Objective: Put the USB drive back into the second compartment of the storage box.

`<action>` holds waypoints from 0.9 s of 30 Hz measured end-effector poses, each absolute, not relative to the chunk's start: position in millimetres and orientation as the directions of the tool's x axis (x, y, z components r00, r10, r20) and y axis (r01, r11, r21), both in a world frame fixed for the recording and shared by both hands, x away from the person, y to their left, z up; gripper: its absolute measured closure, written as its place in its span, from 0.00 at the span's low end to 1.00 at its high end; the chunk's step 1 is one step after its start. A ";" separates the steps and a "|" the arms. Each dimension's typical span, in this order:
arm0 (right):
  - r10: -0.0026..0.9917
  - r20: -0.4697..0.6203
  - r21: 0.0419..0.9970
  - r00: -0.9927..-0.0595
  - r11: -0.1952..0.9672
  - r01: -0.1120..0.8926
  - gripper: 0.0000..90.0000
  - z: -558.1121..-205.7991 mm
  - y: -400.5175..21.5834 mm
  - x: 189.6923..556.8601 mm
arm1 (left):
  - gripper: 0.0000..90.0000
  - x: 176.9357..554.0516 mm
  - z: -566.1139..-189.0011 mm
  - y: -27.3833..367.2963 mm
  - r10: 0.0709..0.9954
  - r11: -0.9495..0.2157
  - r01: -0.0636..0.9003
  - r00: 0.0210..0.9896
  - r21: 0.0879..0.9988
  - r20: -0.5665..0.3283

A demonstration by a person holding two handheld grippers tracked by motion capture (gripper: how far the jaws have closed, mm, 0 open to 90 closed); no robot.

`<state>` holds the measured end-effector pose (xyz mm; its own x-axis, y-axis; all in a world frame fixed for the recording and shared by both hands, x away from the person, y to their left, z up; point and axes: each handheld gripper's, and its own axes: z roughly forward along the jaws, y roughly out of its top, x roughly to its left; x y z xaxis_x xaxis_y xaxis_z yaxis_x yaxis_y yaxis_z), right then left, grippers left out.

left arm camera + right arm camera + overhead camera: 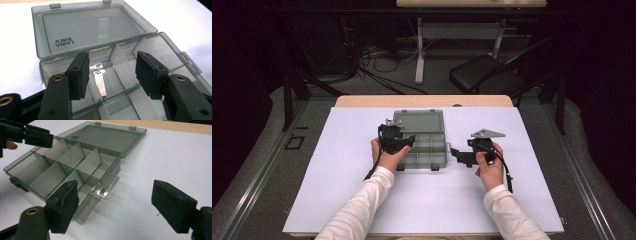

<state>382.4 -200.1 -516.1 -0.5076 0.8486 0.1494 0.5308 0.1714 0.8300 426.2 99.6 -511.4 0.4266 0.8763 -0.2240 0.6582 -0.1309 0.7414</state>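
A white-covered table [337, 200] carries an open grey compartment box [424, 145].

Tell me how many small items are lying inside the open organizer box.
1: a small metal piece lies in a compartment of the organizer box beneath the left gripper; others may be hidden.

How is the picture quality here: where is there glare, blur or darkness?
High view: the white table cover is bright and the room around it dark. Left gripper view: the box lid and the small metal piece reflect light; the near claw pads look slightly soft. Right gripper view: the compartment box casts a soft shadow on the cover.
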 end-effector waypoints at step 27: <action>0.852 0.149 0.820 -0.501 0.177 0.544 0.23 -519.8 -198.0 383.1 | 0.47 407.1 -500.8 150.3 0.842 -0.242 0.577 0.525 0.780 -0.127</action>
<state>383.1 -198.0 -519.8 -0.5013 0.8524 0.1488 0.5439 0.1767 0.8203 407.1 150.3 -500.8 0.5248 0.8417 -0.1272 0.5775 -0.2422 0.7797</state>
